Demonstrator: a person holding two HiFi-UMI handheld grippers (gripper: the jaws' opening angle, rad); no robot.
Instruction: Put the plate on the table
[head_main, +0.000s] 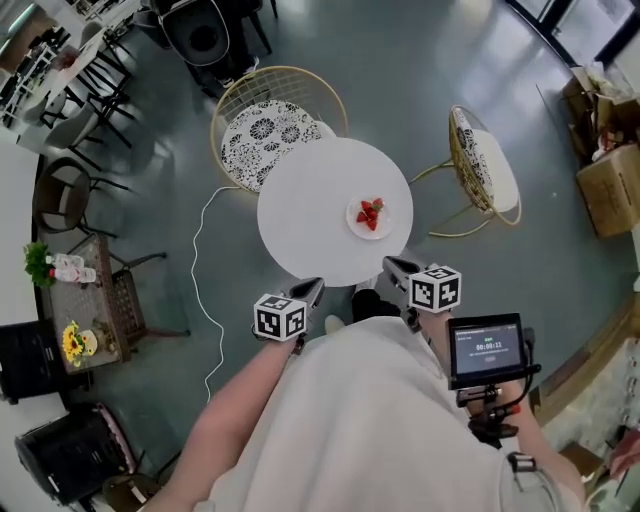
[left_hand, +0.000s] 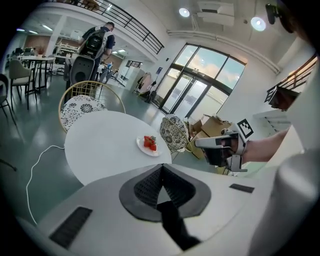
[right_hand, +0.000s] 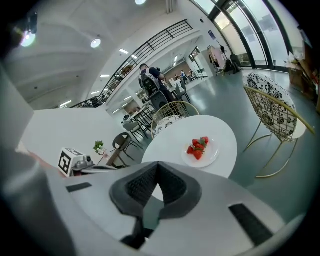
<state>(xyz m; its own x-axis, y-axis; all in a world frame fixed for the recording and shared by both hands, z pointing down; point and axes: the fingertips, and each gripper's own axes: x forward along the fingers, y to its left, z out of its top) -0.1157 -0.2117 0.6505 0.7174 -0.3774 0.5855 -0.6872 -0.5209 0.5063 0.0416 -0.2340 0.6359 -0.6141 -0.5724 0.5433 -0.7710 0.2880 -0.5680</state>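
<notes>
A small white plate with red strawberries rests on the right part of the round white table. My left gripper hangs off the table's near edge, close to my body, its jaws shut and empty. Off the same edge, further right, my right gripper is shut and empty too. In the left gripper view the plate lies ahead beyond the shut jaws, and the right gripper shows at right. In the right gripper view the plate sits past the shut jaws; the left gripper shows at left.
Two wire-frame chairs with patterned cushions stand by the table, one behind it and one at its right. A white cable trails on the floor at left. Cardboard boxes sit far right. A person with a backpack stands far off.
</notes>
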